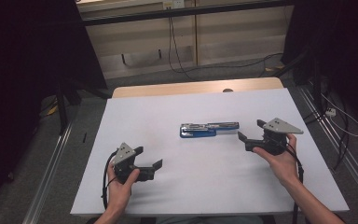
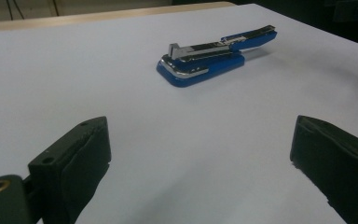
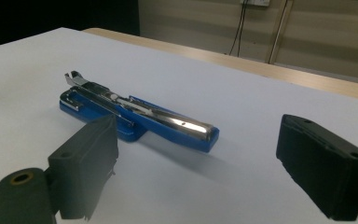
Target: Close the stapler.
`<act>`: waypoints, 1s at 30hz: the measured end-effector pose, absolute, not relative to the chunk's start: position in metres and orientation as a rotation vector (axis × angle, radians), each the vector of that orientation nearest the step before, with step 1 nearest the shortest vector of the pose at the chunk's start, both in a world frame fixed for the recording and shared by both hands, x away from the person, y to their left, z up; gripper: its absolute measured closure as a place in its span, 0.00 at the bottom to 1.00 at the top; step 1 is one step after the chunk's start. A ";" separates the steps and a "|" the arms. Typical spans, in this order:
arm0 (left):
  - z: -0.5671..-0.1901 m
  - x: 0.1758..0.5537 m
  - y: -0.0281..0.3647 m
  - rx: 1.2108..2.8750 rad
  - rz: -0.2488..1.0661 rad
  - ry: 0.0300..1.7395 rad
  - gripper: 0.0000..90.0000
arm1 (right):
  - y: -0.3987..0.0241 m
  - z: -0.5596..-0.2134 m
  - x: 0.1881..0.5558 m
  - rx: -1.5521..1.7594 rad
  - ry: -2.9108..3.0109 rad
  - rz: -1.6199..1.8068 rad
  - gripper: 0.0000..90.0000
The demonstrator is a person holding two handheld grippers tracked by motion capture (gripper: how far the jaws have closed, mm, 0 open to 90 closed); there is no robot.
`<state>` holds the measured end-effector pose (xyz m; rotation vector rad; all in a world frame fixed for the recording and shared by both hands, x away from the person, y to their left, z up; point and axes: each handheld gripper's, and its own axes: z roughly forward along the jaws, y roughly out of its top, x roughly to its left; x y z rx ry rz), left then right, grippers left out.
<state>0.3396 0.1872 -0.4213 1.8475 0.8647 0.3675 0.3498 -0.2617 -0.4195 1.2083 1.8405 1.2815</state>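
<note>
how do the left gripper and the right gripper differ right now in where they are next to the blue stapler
The right gripper sits close beside the stapler, at its end; the left gripper is farther off, nearer the table's front edge. The left points right, the right points left. Both are open, hand-held, touching nothing.

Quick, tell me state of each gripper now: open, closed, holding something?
Left gripper: open, holding nothing.
Right gripper: open, holding nothing; the blue stapler lies free on the table.

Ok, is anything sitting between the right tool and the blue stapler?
Nothing visible. The right tool stands open just beside the blue stapler, with bare white table between them. The stapler lies flat, opened out, and untouched.
</note>
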 end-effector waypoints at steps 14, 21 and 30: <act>-0.421 0.364 0.157 1.847 0.373 0.830 0.07 | -0.265 -0.434 0.354 1.241 1.888 1.306 0.54; -0.428 0.383 0.138 1.878 0.350 0.824 0.07 | -0.265 -0.437 0.358 1.250 1.925 1.299 0.80; -0.437 0.404 0.115 1.949 0.361 0.820 0.05 | -0.261 -0.442 0.358 1.223 1.998 1.304 1.00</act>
